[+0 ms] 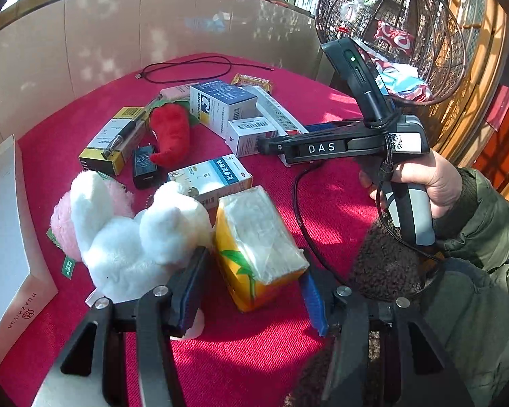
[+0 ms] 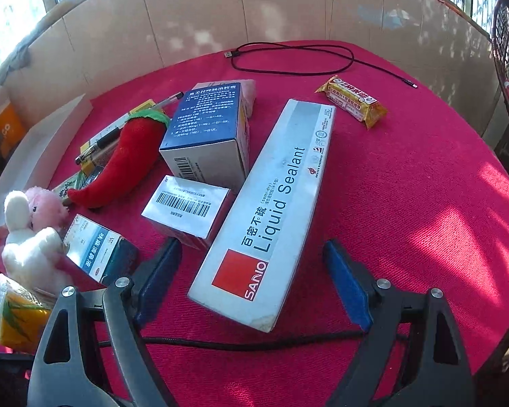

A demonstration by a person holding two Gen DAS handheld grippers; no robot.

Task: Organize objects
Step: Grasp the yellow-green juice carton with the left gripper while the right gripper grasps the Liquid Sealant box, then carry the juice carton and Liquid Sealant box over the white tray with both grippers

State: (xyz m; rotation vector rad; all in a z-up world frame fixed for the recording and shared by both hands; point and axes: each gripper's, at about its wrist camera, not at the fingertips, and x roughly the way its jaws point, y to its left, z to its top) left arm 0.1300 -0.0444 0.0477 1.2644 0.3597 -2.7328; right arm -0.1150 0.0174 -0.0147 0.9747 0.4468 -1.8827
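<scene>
A red-covered table (image 2: 407,203) carries clutter toward its left edge. The right gripper (image 2: 254,281), released, straddles the long liquid sealant box (image 2: 271,210) mid-table; the left gripper (image 1: 251,291), also released, brackets the yellow tissue pack (image 1: 258,244). Both look poised to grasp, so closing squarely comes next.

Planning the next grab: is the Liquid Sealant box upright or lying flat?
Lying flat: the sealant box rests on its long side on the red cloth, label up.

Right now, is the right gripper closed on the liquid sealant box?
No, the right gripper is open, its blue pads on either side of the near end of the liquid sealant box, not touching it.
</scene>
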